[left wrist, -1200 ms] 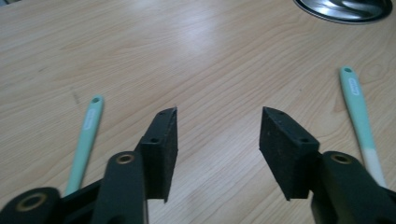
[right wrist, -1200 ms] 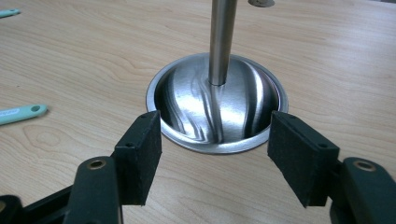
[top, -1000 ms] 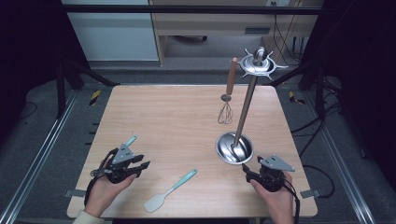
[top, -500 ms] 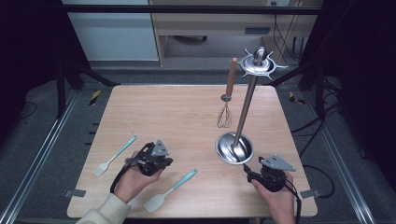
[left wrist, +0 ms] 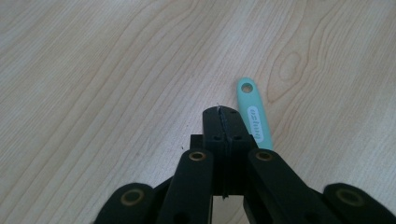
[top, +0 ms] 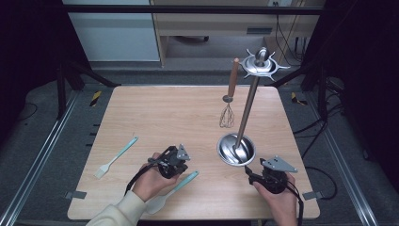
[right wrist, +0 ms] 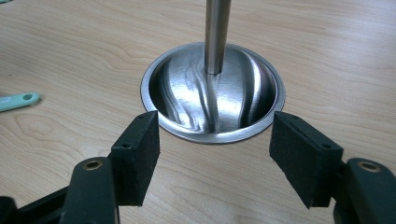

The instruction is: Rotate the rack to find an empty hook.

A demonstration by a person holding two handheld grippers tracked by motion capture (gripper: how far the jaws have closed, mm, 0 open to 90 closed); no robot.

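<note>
Stand (top: 236,149): steel dish base on the table (top: 155,113), pole rising to a spiked hanger top; it sits near the right front edge, probably so tools can be hung within reach.
Whisk (top: 229,100): hangs from the top by its wooden handle, wires down, clear of the table (judged the one tool already hung).
Right gripper (right wrist: 212,154): jaws spread, one pad on either side of the base's near rim without touching it; likely parked there to steady the stand.
Left gripper (top: 170,162): jaws clenched pad to pad with nothing between them, resting over the spatula's handle.
Spatula (left wrist: 252,112): mint green, flat on the wood, its holed handle end poking out just beside the shut jaw tips; the hole looks meant for a hanger spike.
Brush (top: 115,157): lies flat by the left edge, well apart from both grippers.
Next call: the left jaws must open before they can take the spatula.
</note>
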